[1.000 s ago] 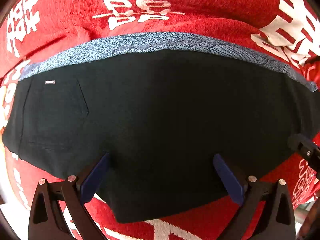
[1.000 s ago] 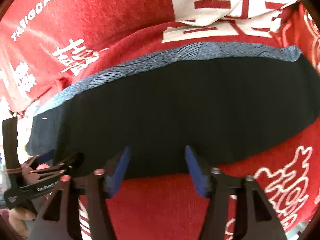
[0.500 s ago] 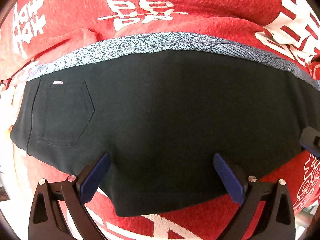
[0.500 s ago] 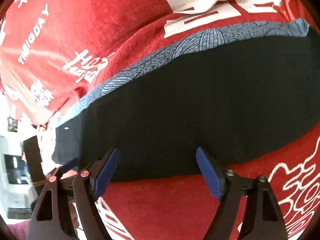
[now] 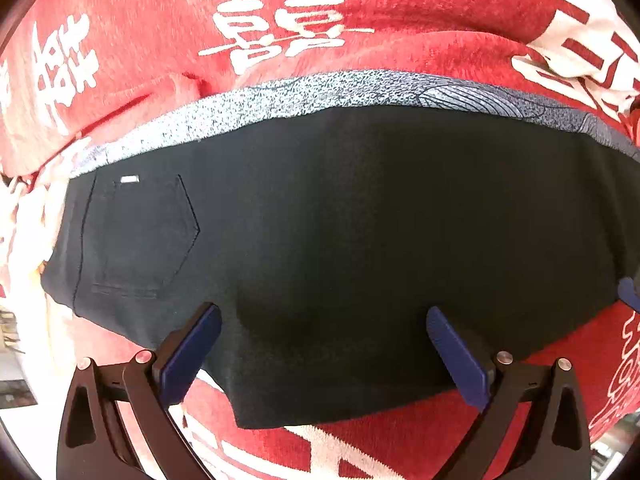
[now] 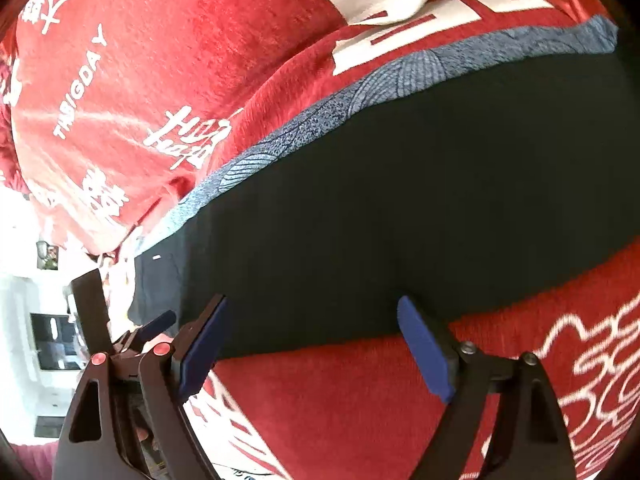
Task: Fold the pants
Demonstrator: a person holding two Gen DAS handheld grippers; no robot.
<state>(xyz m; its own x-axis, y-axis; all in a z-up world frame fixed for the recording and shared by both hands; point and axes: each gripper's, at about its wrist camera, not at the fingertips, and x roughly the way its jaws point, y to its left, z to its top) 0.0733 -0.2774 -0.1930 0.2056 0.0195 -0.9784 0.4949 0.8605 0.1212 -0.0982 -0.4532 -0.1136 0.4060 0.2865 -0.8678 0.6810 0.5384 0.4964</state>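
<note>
Right tool [image 6: 312, 344] is opening wider than before over the pants [image 6: 400, 208]; left tool [image 5: 324, 344] stays open, empty

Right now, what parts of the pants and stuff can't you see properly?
- Pants: the right end is cut off by the frame edge in both wrist views.
- Grey patterned cloth: mostly hidden under the pants; only its far strip shows.
- Blanket: the pants cover its middle.
- Pocket label: too small to read.

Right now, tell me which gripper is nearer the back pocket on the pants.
Left. The left gripper hangs just beside the back pocket; the right gripper, jaws opening, sits farther along the pants.
</note>
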